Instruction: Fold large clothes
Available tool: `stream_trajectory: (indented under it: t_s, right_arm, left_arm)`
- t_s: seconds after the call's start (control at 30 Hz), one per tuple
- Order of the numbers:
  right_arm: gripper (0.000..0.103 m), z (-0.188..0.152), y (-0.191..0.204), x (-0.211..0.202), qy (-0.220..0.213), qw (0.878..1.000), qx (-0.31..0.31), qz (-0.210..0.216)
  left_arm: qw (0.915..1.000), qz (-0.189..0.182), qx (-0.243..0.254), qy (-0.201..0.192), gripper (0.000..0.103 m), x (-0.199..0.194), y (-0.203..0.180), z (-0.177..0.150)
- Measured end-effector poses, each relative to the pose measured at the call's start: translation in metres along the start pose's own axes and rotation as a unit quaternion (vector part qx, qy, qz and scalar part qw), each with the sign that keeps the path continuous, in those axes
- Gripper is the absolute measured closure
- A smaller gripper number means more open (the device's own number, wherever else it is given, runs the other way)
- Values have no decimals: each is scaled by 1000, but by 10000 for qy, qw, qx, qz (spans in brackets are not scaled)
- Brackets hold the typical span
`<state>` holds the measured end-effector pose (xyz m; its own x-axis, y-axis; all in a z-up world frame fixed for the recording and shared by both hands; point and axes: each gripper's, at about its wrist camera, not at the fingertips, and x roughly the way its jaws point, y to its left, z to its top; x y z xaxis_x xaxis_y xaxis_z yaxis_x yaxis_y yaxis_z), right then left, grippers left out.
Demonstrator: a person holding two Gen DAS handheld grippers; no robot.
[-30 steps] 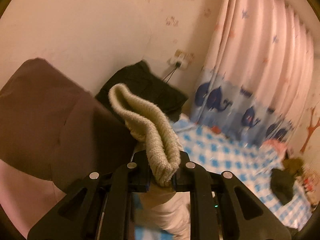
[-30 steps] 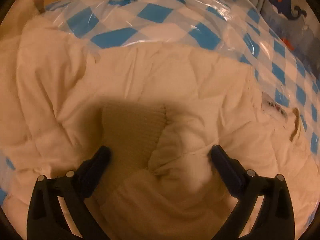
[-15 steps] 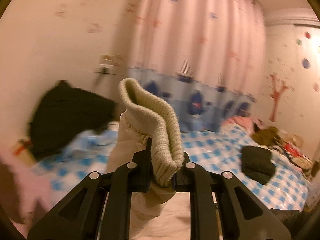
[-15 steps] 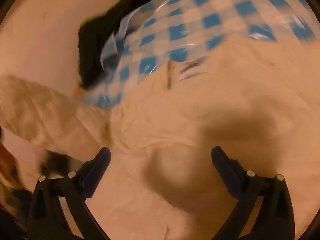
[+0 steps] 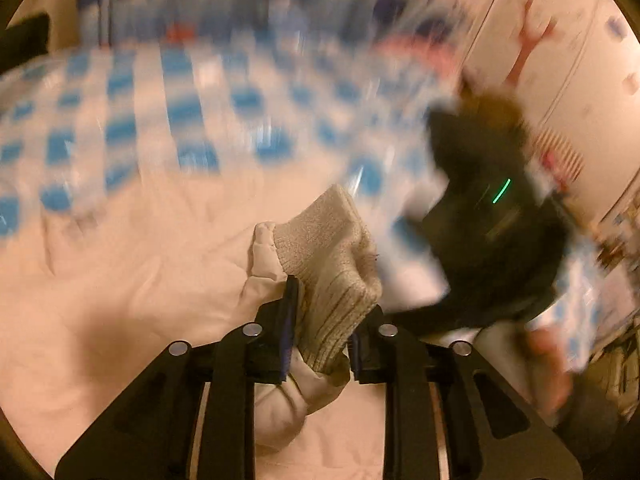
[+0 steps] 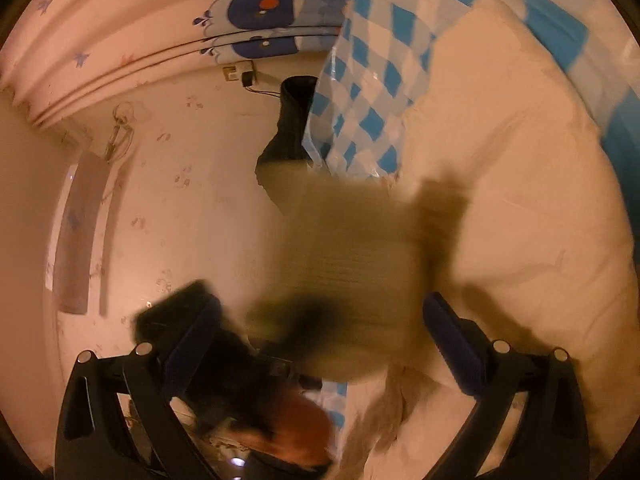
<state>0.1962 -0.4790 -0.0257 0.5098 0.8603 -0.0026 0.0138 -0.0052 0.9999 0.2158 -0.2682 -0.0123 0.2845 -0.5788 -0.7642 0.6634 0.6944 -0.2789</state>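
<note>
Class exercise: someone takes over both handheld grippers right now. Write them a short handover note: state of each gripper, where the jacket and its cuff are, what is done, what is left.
Left gripper: jaws opening, the knit cuff of the cream padded jacket between them, pads apparently just off it.
Right gripper: jaws wide open, holding nothing; a blurred knit cuff lies ahead of them.
Jacket: spread on the blue-checked bed cover; a dark garment lies to the right, blurred.
Done: sleeve brought in over the jacket body.
Left: release the cuff, smooth the sleeve, fold the body. How far the rest is folded cannot be told.
</note>
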Motion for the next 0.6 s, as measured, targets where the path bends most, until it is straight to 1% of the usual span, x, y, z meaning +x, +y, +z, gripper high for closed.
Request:
stream_trajectory:
  t_s: [0.03, 0.07, 0.1, 0.13, 0.17, 0.23, 0.27, 0.3, 0.33, 0.37, 0.43, 0.47, 0.5, 0.53, 0.57, 0.6]
  right_arm:
    - [5, 5, -3, 0, 28, 9998, 57, -191]
    - [5, 7, -7, 2, 98, 9996, 133, -236]
    - [5, 8, -10, 3, 119, 9996, 168, -191]
    - [5, 10, -13, 3, 116, 9996, 180, -163]
    - [5, 10, -14, 2, 113, 9997, 194, -133]
    - [7, 11, -15, 4, 96, 9996, 203, -144]
    - [7, 10, -15, 4, 91, 9995, 202, -225]
    - [7, 10, -15, 5, 101, 9993, 189, -314]
    - [7, 10, -13, 6, 127, 9989, 158, -421]
    - [7, 9, -11, 9, 163, 9981, 111, -586]
    - [7, 8, -7, 14, 242, 9956, -48, -909]
    - [8, 6, 0, 18, 292, 9919, -295, -1198]
    - [22, 2, 9, 22, 347, 9847, -671, -1573]
    - [40, -1, 14, 24, 349, 9790, -875, -1811]
    - [80, -4, 20, 25, 344, 9695, -1089, -2171]
    - [85, -5, 26, 25, 351, 9675, -1171, -2215]
  left_arm:
    - [10000, -20, 32, 22, 68, 4, -1, -5]
    - [10000, -43, 65, 26, 56, 5, -3, -9]
    - [9999, -66, 94, 28, 52, 1, -4, -12]
    - [9999, -34, 148, 20, 44, -5, -5, -13]
    - [9996, 89, 255, -16, 39, -14, -6, -15]
    - [9982, 344, 489, -105, 33, -37, -10, -16]
    - [9975, 393, 563, -182, 30, -50, -10, -15]
    - [9961, 518, 640, -326, 29, -70, -9, -18]
    - [9946, 626, 676, -476, 24, -89, -4, -22]
    - [9929, 738, 688, -636, 20, -109, 3, -25]
    - [9889, 1007, 600, -912, 15, -138, 20, -29]
    - [9865, 1187, 442, -1033, 15, -152, 37, -35]
    - [9851, 1326, 295, -1056, 15, -159, 52, -40]
    - [9835, 1463, 135, -1060, 15, -165, 66, -43]
    - [9815, 1600, -135, -1044, 15, -170, 88, -48]
    - [9802, 1649, -329, -1047, 15, -173, 102, -51]
